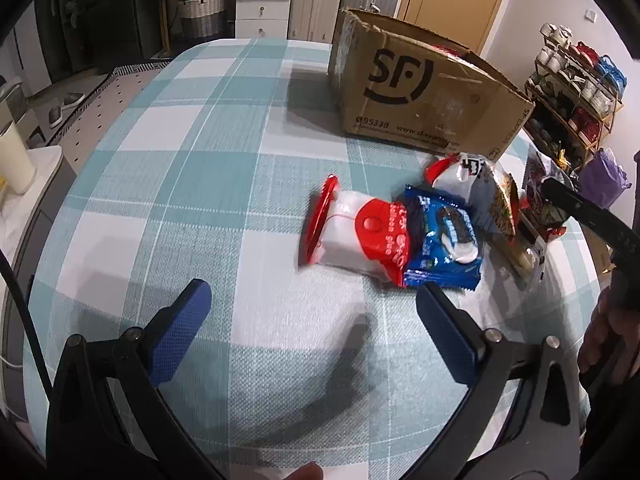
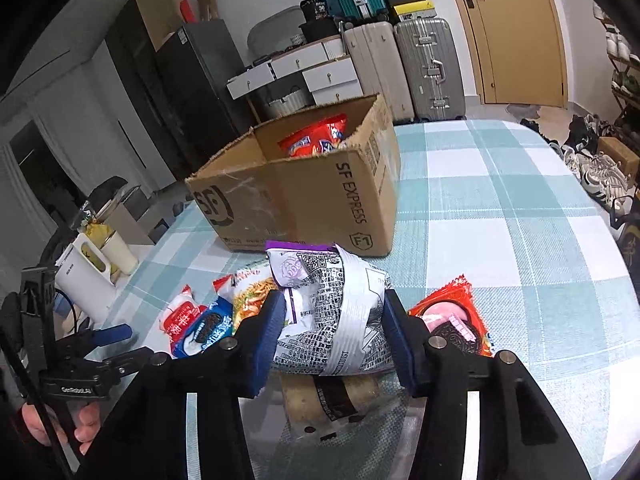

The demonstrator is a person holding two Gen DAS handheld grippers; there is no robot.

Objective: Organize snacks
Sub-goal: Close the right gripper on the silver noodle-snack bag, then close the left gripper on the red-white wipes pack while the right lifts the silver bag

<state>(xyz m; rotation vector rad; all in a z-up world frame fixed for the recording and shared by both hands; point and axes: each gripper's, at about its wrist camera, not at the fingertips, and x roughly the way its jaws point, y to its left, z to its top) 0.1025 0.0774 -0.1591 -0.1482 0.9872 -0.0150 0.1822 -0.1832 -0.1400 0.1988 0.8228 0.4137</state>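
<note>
My right gripper (image 2: 334,320) is shut on a silver snack bag with black print and a purple top (image 2: 332,312); both blue pads press into its crumpled sides. Under it lies a clear pack of tan biscuits (image 2: 332,396). A red Oreo pack (image 2: 456,320) lies to the right, a noodle pack (image 2: 252,292) and a blue Oreo pack (image 2: 208,328) to the left. My left gripper (image 1: 312,304) hangs open over the cloth, short of a red-and-white pack (image 1: 352,232) and the blue Oreo pack (image 1: 444,236). The open cardboard box (image 2: 304,200) holds a red bag (image 2: 316,136).
A teal-and-white checked cloth (image 1: 192,168) covers the table. The box (image 1: 420,92) stands at the far side. A white appliance and cup (image 2: 100,256) stand past the table's left edge. Suitcases, drawers and a shoe rack line the room behind.
</note>
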